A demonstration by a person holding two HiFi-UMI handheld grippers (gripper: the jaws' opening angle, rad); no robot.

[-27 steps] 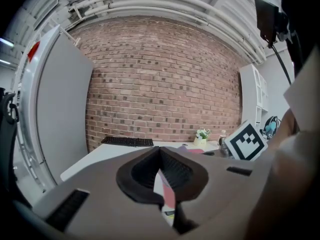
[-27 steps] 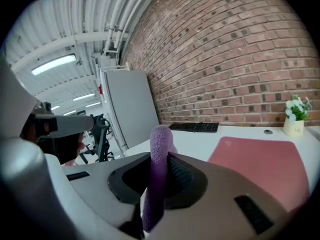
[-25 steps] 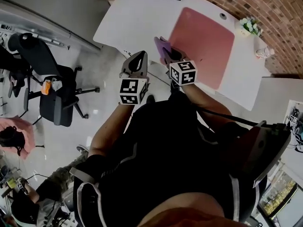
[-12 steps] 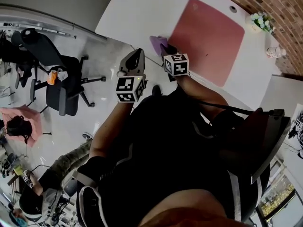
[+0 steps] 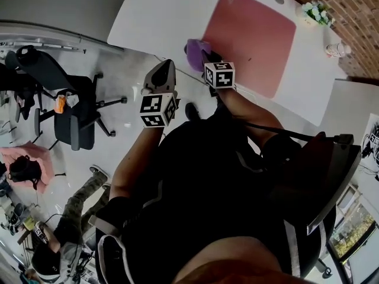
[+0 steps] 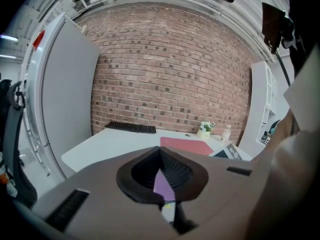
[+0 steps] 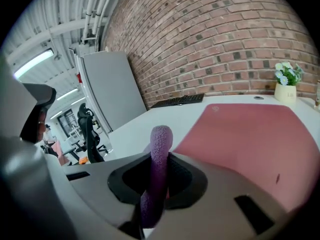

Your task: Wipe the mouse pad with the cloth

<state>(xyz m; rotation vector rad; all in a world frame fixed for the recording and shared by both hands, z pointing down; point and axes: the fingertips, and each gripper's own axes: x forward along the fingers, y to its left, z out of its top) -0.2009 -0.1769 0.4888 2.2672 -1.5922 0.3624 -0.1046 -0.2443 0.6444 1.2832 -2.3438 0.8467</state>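
In the head view a pink mouse pad (image 5: pixel 254 34) lies on the white table (image 5: pixel 154 16). My right gripper (image 5: pixel 204 55) is shut on a purple cloth (image 5: pixel 195 46) at the pad's near left corner, above the table's front edge. The right gripper view shows the cloth (image 7: pixel 159 149) standing up between the shut jaws of my right gripper (image 7: pixel 157 171), with the pad (image 7: pixel 245 134) ahead and to the right. My left gripper (image 5: pixel 167 68) hangs off the table to the left, over the floor. Nothing is held in the left gripper (image 6: pixel 161 151), and its jaws stand together.
A black keyboard (image 6: pixel 130 127) lies at the table's far side. A small flower pot (image 5: pixel 314 13) and a bottle (image 5: pixel 334 49) stand beyond the pad. An office chair (image 5: pixel 71 117) is on the floor to the left. A brick wall (image 6: pixel 170 69) backs the table.
Both grippers have edged a little toward the table, and the head camera has shifted. The right gripper still holds the cloth near the pad's corner.
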